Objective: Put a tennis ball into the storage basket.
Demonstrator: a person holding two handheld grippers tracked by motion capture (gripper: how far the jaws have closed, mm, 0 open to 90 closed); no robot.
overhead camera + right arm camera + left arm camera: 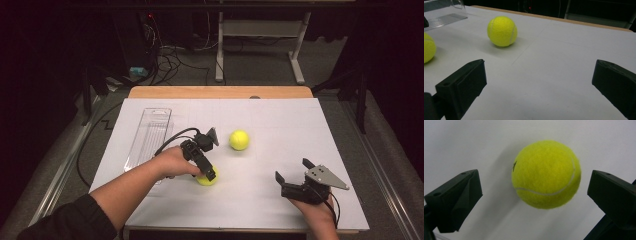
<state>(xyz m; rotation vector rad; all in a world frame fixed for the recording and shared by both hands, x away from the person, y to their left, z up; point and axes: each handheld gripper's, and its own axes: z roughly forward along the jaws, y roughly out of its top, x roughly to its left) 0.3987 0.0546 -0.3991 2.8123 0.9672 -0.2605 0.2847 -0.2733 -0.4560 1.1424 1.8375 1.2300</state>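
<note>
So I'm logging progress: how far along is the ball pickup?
Nothing is packed yet: the clear tray holds no ball. In hand: the open left gripper straddles the near ball, not gripping. Left: the far ball; the right gripper waits open.

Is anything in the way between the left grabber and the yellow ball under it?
No. The left gripper hangs right over the near tennis ball, jaws open on both sides of it, with only bare white table around it.

A white-topped desk (280,125) with a wooden far edge stands on grey carpet (260,67). Beyond it the room is dark, with tangled cables (170,60) and a white table frame (260,45) on the floor.
</note>
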